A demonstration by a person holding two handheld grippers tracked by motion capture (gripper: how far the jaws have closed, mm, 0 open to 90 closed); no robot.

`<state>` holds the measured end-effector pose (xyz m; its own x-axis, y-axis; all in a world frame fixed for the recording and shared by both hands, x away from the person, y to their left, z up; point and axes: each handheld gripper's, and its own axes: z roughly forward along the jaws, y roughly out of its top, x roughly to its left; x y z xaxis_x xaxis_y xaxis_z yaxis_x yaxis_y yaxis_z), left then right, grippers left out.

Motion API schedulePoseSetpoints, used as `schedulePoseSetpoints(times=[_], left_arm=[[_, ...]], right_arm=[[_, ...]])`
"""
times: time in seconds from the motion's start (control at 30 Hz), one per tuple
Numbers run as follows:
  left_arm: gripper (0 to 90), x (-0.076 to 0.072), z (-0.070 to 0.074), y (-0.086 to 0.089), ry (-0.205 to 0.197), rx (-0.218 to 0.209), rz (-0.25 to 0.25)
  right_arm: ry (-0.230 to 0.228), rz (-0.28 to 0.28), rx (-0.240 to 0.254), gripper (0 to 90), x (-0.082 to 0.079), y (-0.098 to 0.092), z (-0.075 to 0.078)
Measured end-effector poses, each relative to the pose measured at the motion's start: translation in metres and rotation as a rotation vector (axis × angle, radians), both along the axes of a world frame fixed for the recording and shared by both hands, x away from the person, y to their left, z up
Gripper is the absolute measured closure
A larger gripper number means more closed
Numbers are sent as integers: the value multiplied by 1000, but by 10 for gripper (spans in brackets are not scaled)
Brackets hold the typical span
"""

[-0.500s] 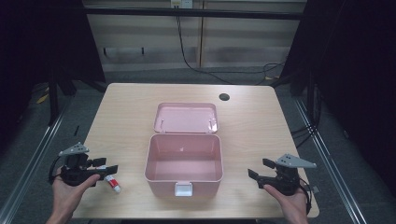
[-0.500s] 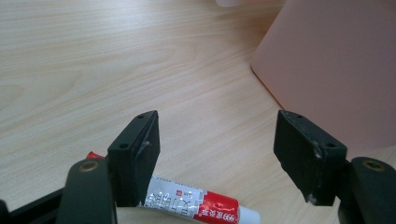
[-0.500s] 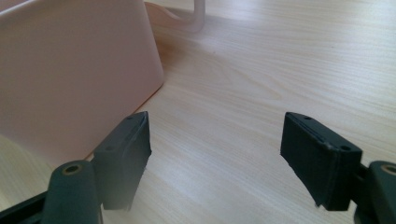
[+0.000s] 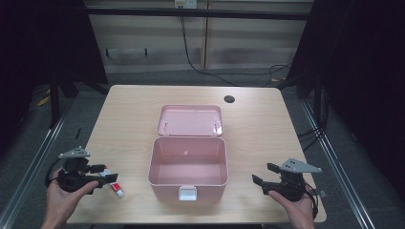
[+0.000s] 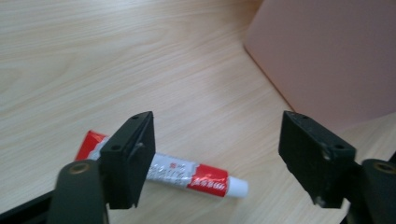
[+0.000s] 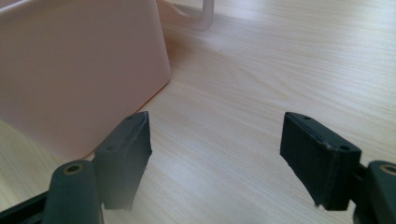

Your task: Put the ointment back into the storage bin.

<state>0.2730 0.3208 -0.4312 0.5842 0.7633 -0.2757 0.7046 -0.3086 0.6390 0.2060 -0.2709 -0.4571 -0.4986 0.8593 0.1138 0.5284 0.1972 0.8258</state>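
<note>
Tube (image 5: 187,175) lies flat just ahead of the wide-open left gripper (image 5: 217,158), long axis running 10 to 4 o'clock, cap toward the box (image 5: 327,56); right gripper (image 6: 215,158), released, sits well apart.

Tube (image 5: 187,175) print too blurred

Pale wood-grain table (image 4: 129,119), matt and smooth. Pink box (image 4: 187,164): smooth plastic, faint sheen. Glossy red-and-white tube (image 5: 187,175). Left gripper (image 5: 217,158) pads: matt black.
</note>
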Motion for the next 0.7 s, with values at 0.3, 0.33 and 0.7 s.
schedulePoseSetpoints(times=[0.3,0.33,0.7], left_arm=[[229,-6,-6,2,68,37,-35],[221,-7,-6,4,71,53,-42],[238,-14,-15,2,127,97,-45]], right_arm=[[13,13,-9,231,0,3,-1],[10,12,-12,229,0,3,-1],[15,24,-21,226,0,4,-1]])
